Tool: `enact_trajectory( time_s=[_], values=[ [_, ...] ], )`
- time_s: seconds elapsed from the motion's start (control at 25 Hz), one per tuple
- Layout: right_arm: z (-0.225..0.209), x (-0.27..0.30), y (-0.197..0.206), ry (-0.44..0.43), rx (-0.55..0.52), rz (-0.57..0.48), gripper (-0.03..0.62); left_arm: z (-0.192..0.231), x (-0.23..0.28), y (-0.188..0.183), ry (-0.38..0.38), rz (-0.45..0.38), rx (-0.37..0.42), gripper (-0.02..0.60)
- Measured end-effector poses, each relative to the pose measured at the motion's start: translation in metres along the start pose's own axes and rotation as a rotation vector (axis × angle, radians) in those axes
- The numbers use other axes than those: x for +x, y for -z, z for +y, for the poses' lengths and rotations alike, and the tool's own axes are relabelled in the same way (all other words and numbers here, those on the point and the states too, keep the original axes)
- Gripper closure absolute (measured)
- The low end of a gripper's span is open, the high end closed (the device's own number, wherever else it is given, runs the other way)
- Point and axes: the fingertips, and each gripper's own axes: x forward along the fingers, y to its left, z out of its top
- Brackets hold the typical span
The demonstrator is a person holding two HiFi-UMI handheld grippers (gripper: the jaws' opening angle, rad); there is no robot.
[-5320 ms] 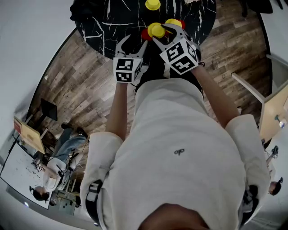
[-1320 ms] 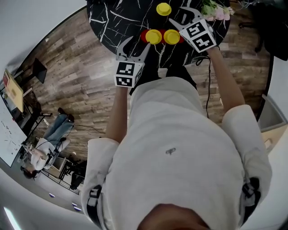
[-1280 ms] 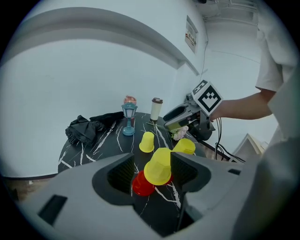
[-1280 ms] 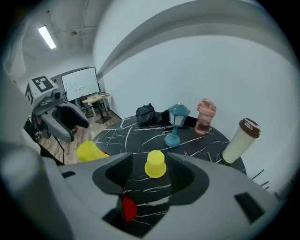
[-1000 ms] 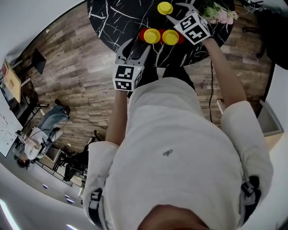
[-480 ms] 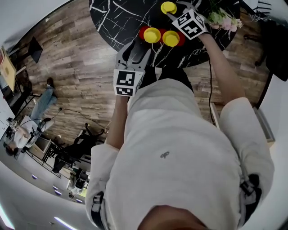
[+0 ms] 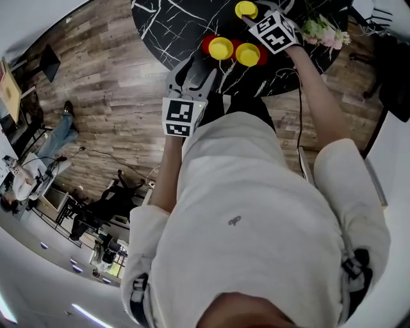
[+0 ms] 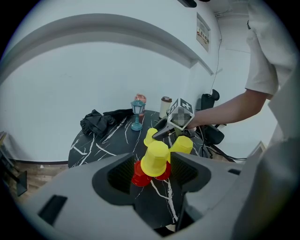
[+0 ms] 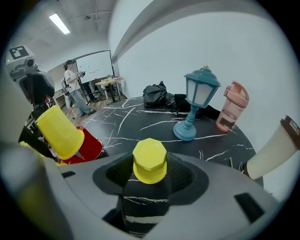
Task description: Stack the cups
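Three upturned yellow cups stand on the black marble table [image 7: 173, 25]. Two of them [image 7: 221, 48] [image 7: 248, 54] sit over red cups [image 7: 207, 43] near the front edge. In the right gripper view the nearer one [image 9: 60, 132] leans on a red cup [image 9: 88, 146]. The third yellow cup [image 7: 246, 9] [image 9: 150, 161] stands alone farther back, and my right gripper [image 7: 255, 14] is open with its fingertips either side of it. My left gripper [image 7: 197, 66] hangs open before the table's front edge, pointing at the yellow-on-red stack [image 8: 154, 158], holding nothing.
A blue lantern [image 9: 197, 101], a pink bottle [image 9: 232, 108], a pale paper cup [image 9: 275, 151] and black cloth [image 9: 157, 96] stand at the back of the table. Flowers [image 7: 327, 31] lie at its right edge. Wooden floor [image 7: 109, 96] surrounds the table; people sit far left.
The right gripper has left the near yellow cup on the red one and moved back to the lone far yellow cup. The left gripper has stayed open near the table's edge.
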Motion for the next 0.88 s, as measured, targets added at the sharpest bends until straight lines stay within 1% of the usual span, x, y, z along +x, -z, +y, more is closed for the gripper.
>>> enact_trajectory(
  time_s=[0.44, 0.88],
  values=[
    [0.002, -0.008, -0.001, 0.013, 0.006, 0.001, 0.365, 0.001, -0.008, -0.001, -0.009, -0.019, -0.001, 0.337],
    [0.007, -0.053, -0.014, 0.048, 0.026, -0.031, 0.365, -0.008, -0.02, -0.009, 0.01, -0.065, 0.02, 0.337]
  ],
)
